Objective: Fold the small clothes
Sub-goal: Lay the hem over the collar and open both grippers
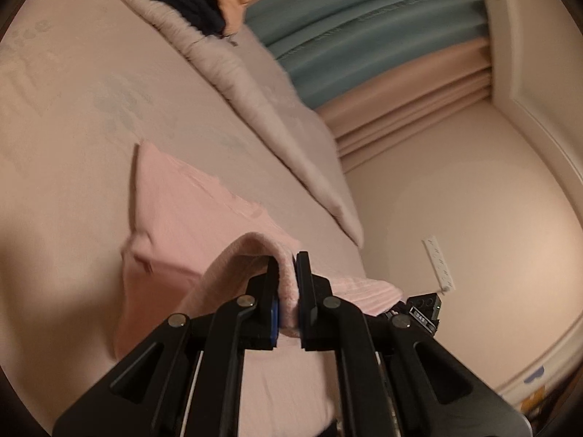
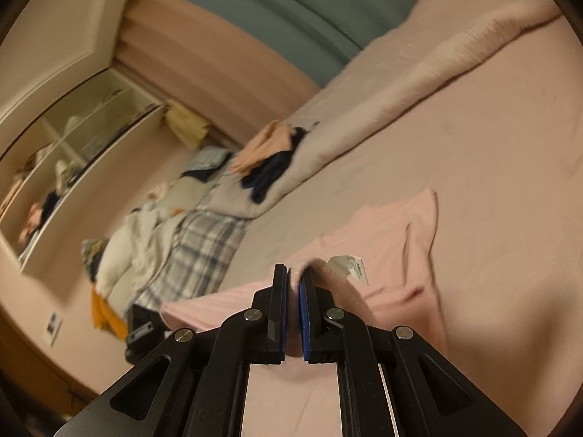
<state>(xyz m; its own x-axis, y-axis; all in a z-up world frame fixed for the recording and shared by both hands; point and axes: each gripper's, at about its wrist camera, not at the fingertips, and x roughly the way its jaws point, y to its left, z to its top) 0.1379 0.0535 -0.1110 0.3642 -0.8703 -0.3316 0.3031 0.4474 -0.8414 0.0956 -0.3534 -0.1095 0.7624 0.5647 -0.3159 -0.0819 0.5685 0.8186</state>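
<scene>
Two close wrist views, bed (image 1: 73,109) apparently shared

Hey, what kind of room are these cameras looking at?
Most likely a bedroom: a wide bed with a rolled duvet, drawn curtains, and clothes piled by a shelf.

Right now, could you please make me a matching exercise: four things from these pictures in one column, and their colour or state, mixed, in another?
Things:
1. pink garment
2. left hand-held gripper
3. white label
4. curtain band

States:
A. teal
B. sticks up from the pinched edge
C. shut on cloth
D. lies partly on the bed, one edge lifted

Pairs: 1-D, 2-C, 3-B, 4-A
</scene>
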